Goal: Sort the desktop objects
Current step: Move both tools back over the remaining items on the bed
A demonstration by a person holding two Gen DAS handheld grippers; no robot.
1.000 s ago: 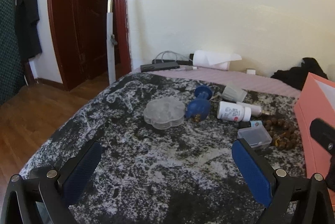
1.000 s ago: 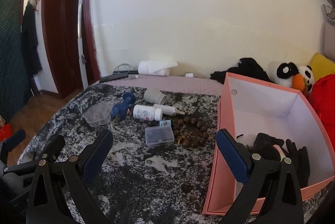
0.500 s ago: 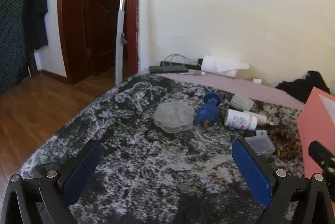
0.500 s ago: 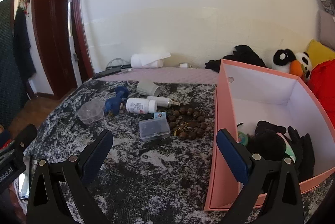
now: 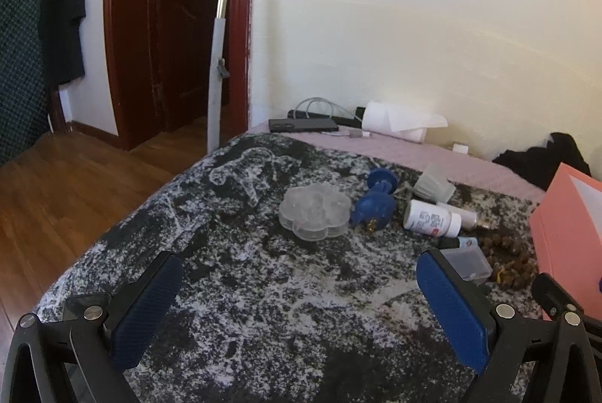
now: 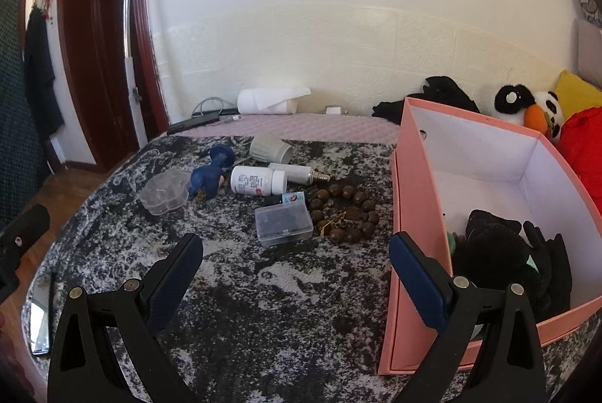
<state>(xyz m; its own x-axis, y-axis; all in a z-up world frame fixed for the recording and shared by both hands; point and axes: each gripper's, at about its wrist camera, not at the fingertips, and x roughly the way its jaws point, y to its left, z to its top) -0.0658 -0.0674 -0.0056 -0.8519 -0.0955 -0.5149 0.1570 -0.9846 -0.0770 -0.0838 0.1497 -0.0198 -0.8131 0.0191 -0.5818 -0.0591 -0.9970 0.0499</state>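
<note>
Clear rectangular case (image 6: pixel 283 225) lies mid-table ahead of the spread, empty right gripper (image 6: pixel 295 262); the left gripper (image 5: pixel 299 290), likewise spread, faces the flower-shaped clear box (image 5: pixel 315 212).

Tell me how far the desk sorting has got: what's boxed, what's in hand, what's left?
Boxed: black gloves lie in the pink box. In hand: nothing; the left tool and right tool are both open and empty. Left on the cloth: clear case, beads, pill bottle, blue toy, flower-shaped tray.
</note>
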